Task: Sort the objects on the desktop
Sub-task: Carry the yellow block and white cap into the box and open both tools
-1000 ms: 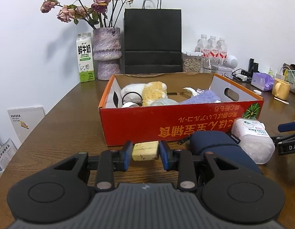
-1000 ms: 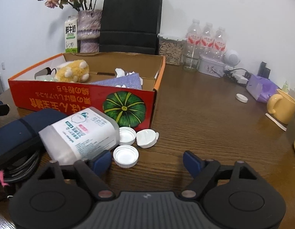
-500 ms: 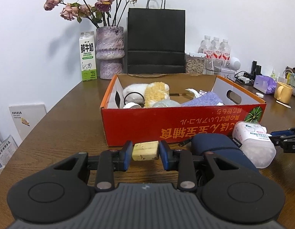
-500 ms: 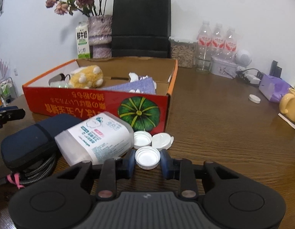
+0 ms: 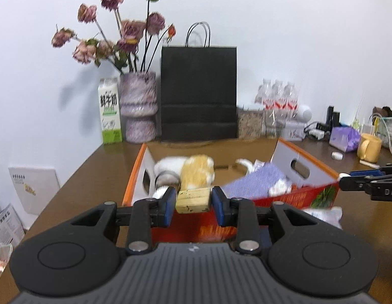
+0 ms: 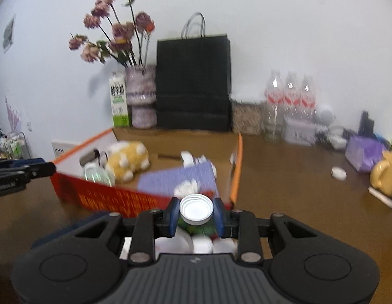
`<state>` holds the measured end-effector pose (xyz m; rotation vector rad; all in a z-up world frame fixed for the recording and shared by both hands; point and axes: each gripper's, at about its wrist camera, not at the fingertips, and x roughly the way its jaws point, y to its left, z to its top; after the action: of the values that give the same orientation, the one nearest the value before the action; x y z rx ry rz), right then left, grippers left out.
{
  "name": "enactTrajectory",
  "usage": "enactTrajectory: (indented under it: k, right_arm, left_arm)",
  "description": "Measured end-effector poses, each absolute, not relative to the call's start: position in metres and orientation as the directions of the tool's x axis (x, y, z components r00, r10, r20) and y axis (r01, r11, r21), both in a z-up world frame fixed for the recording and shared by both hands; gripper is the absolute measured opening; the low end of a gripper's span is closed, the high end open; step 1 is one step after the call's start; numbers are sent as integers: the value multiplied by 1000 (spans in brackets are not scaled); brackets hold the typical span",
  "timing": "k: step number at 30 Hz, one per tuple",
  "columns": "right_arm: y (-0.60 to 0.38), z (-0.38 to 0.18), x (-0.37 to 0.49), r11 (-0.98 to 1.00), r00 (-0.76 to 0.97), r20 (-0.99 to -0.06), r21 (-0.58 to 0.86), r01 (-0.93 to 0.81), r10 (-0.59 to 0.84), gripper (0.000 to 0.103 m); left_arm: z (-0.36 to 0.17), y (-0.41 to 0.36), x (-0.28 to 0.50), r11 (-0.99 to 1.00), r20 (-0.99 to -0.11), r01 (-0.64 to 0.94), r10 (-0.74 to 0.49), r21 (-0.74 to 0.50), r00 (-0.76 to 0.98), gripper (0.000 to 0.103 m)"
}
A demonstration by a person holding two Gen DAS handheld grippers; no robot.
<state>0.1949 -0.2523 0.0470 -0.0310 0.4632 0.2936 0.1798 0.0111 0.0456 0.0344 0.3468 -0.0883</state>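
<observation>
Now, starting at the left of the left wrist view, you have a milk carton (image 5: 109,117) and a vase (image 5: 139,107) of dried flowers against the wall, with a black paper bag (image 5: 198,93) just to their right. Low in the centre, your left gripper (image 5: 193,200) is clamped on a pale wooden block (image 5: 193,200), held between the blue pads in front of the near wall of the red cardboard box (image 5: 284,198). A yellow and white plush toy (image 5: 196,171) lies inside the box. At the far right edge, a yellow mug (image 5: 369,148) stands on the table (image 5: 89,177).

Turning to the right wrist view, the box (image 6: 115,197) fills the left and centre, with the plush toy (image 6: 127,160) and a purple cloth (image 6: 178,179) inside it. In the lower centre, your right gripper (image 6: 196,212) grips a white bottle cap (image 6: 196,209) with its open side facing the camera. At upper right, three water bottles (image 6: 289,98) stand by the wall.
</observation>
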Motion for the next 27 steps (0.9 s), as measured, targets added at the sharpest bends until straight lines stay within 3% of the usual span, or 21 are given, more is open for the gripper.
enactTrajectory:
  k: [16,27]
  right_arm:
    - [-201,74,264,943,863,-393,35,-332,318,27]
    - [-204,32,307,949,839,-454,50,-312,299,27]
  left_arm:
    - [71,1,238,997,-262,83,-80,3,962,32]
    - [33,7,282,1000,-363,3,5,20,932,32]
